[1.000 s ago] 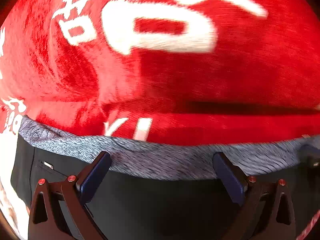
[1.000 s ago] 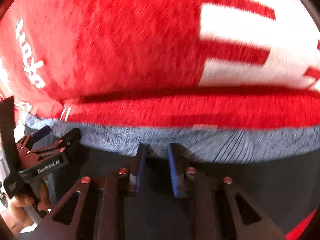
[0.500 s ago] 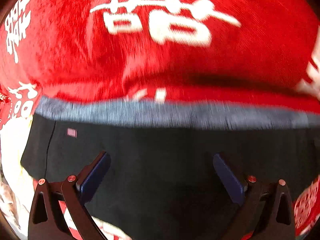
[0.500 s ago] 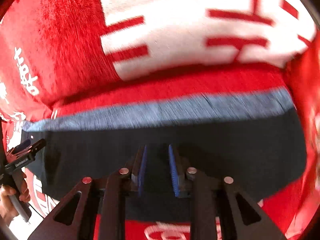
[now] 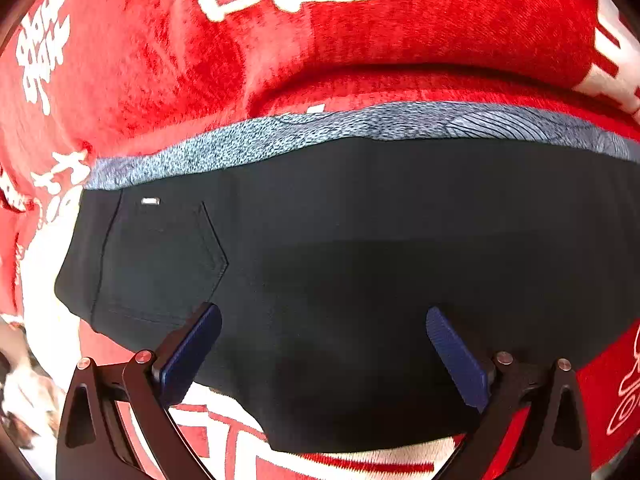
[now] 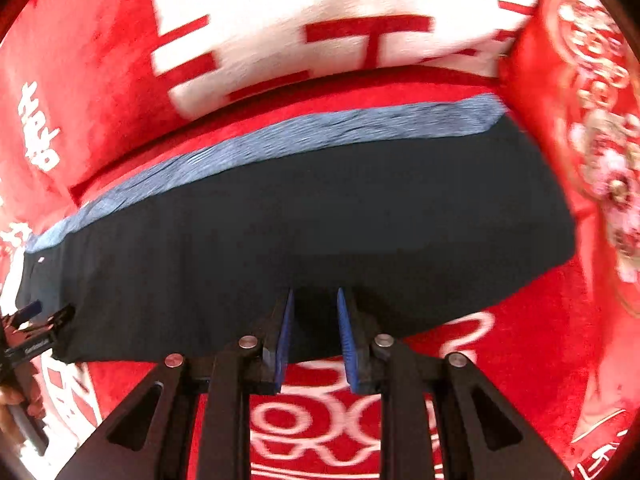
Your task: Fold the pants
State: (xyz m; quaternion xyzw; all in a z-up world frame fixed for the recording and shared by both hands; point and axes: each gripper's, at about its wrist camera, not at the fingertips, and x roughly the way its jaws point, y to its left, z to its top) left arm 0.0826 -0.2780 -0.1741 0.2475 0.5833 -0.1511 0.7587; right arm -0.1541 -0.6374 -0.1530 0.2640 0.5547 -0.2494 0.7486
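Dark navy pants (image 5: 360, 264) lie folded flat on a red blanket, with a grey heathered waistband (image 5: 304, 136) along their far edge and a back pocket (image 5: 160, 256) at the left. My left gripper (image 5: 320, 320) is open and empty, above the pants' near edge. In the right wrist view the same pants (image 6: 320, 232) stretch across, waistband (image 6: 280, 140) at the far side. My right gripper (image 6: 314, 300) hovers at the near edge, jaws narrowly apart with nothing visibly between them. The left gripper (image 6: 44, 312) shows at the far left there.
A red plush blanket with white characters (image 5: 360, 28) covers the whole surface and bulges up behind the pants (image 6: 320, 20). A red embroidered cushion (image 6: 592, 120) stands at the right. A hand (image 6: 16, 396) holds the left gripper.
Both grippers have drawn back toward me from the waistband, so much more of the folded pants shows. The left jaws stayed wide open; the right jaws stayed narrowly apart.
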